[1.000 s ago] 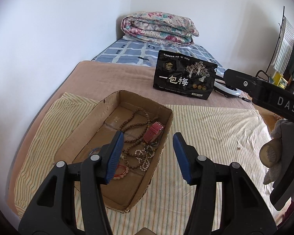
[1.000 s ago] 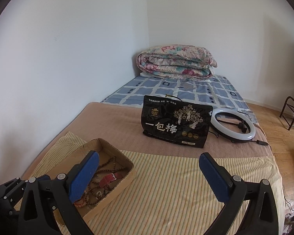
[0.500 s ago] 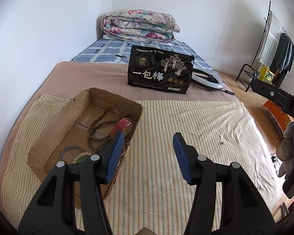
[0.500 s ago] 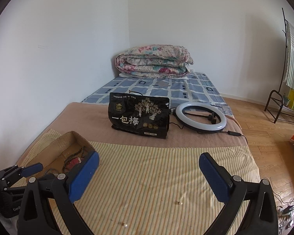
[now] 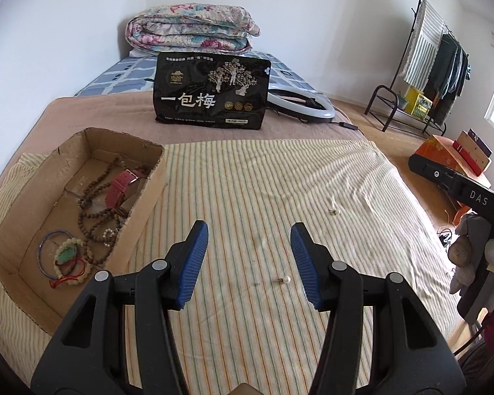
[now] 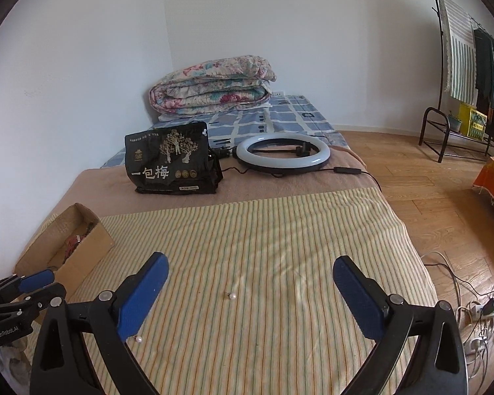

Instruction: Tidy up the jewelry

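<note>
Your left gripper (image 5: pixel 249 265) stands half open and empty, your right gripper (image 6: pixel 249 298) wide and empty. Two pearl earrings (image 6: pixel 231 295) lie loose on the striped sheet (image 6: pixel 280 230): probably tiny, light, hard and quick to roll, so pinch across the bead. Only the left view looks into the cardboard box (image 5: pixel 151 177) of beads.

Left wrist view: angled down along its tongs (image 5: pixel 249 256), close over the striped sheet (image 5: pixel 280 177). Right wrist view: likewise, from farther right. Shared: cardboard box (image 5: pixel 148 194), black bag (image 6: pixel 171 164), folded quilt (image 6: pixel 214 82).
</note>
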`<action>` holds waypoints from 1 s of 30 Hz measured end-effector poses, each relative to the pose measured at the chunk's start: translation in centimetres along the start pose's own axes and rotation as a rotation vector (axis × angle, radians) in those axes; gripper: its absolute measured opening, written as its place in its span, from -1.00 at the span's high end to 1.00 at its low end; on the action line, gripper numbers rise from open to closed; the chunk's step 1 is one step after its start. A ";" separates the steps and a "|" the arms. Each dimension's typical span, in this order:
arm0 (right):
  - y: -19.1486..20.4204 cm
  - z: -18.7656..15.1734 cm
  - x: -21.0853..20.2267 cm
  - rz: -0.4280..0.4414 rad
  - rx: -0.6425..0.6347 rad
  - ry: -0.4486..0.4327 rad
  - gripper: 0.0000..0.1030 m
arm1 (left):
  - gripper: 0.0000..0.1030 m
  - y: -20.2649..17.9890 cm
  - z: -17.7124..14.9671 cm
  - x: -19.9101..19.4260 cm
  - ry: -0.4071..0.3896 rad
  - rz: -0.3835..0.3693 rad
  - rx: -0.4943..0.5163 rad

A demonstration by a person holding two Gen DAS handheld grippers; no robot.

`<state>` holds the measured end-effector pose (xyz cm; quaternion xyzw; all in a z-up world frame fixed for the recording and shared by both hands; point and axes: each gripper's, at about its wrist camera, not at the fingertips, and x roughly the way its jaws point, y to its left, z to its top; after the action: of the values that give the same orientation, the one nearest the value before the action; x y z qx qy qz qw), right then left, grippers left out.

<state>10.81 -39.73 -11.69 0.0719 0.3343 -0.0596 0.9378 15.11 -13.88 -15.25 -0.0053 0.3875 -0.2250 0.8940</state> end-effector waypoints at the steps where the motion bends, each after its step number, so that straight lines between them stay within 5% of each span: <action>1: -0.1 -0.2 0.0 0.004 -0.012 -0.007 -0.90 | -0.04 -0.3 -0.2 0.2 0.004 -0.006 0.007; 10: 0.5 -2.8 2.8 0.033 -0.063 0.041 -0.85 | -0.04 -2.6 -3.3 3.4 0.071 -0.045 0.049; 23: 1.3 -5.8 8.6 0.130 -0.136 0.213 -0.12 | -0.04 -4.2 -5.5 5.7 0.111 -0.076 0.091; 30: 1.1 -6.1 10.2 0.106 -0.137 0.234 0.06 | 0.05 -4.3 -5.8 7.3 0.137 -0.079 0.078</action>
<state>15.09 -38.22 -22.74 0.0316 0.4405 0.0219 0.8969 13.73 -19.74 -23.61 0.0294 0.4382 -0.2748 0.8553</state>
